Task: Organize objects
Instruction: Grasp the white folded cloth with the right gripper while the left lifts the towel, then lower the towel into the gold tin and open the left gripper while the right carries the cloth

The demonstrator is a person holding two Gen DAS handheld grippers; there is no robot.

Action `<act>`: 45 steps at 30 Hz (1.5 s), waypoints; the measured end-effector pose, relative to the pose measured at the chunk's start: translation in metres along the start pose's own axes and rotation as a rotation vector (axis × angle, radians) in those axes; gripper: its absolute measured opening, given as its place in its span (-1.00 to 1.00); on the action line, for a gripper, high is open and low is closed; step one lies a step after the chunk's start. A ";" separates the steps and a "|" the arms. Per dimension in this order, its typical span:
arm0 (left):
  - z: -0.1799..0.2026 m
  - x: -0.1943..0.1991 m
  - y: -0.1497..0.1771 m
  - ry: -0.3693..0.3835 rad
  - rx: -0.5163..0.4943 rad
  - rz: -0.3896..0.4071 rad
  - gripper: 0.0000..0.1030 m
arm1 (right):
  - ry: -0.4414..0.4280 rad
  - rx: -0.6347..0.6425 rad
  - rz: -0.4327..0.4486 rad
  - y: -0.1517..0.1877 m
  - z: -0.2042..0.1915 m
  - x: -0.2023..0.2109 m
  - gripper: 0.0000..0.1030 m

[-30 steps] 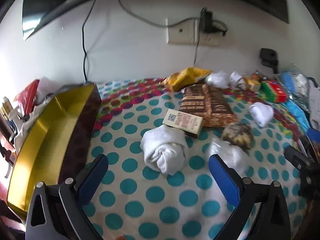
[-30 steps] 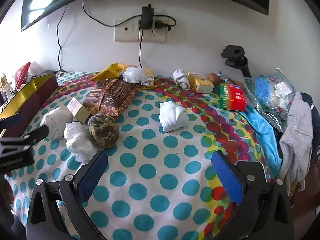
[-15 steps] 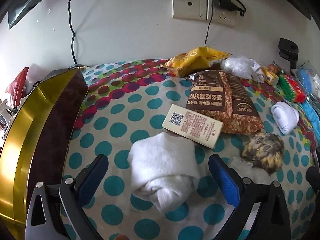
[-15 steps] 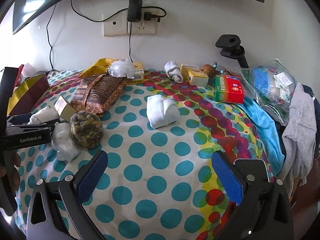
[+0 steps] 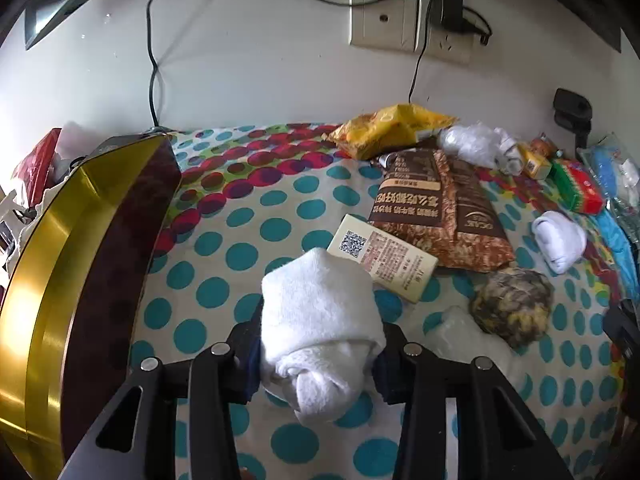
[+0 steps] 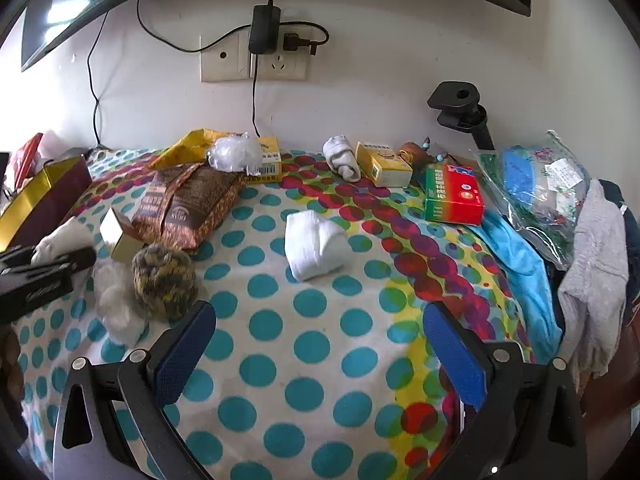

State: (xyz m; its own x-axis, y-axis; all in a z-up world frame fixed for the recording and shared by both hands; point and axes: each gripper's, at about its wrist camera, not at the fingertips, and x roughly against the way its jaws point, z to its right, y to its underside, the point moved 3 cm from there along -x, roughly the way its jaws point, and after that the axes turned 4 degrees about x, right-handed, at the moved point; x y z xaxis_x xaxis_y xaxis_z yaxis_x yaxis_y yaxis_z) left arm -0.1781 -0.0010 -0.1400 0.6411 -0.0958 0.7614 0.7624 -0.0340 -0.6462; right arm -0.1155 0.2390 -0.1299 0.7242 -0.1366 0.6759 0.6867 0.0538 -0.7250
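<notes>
My left claw (image 5: 320, 354) is closing, pinching the rolled white sock (image 5: 318, 320); my right claw (image 6: 320, 354) is hovering spread, nothing between.

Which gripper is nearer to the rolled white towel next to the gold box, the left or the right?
Left. The left gripper has the rolled white towel between its closing jaws, pads pressing its sides. The right gripper hangs open over bare dotted cloth, well away from it.

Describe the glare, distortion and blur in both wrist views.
Left wrist view: bright glare on the gold box, blown-out left edge, fisheye bends the wall, the rolled white towel looks sharp. Right wrist view: even light, reflections on the dark screen, bowed polka-dot cloth, no motion blur.
</notes>
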 end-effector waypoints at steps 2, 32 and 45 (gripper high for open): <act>-0.001 0.005 0.003 -0.008 -0.011 0.010 -0.16 | 0.002 -0.003 -0.004 -0.005 0.001 -0.006 1.00; -0.021 0.024 0.010 0.000 0.028 0.050 -0.16 | -0.074 -0.016 -0.094 -0.026 0.002 -0.063 -0.12; -0.040 0.096 -0.008 -0.046 0.040 0.152 -0.16 | -0.158 0.011 -0.024 0.011 -0.027 0.026 -0.12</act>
State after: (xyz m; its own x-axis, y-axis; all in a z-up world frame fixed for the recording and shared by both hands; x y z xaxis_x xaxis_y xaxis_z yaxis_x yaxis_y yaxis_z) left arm -0.1260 -0.0500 -0.0639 0.7518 -0.0508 0.6575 0.6589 0.0171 -0.7521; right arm -0.0907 0.2089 -0.1242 0.7077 0.0194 0.7063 0.7041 0.0633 -0.7073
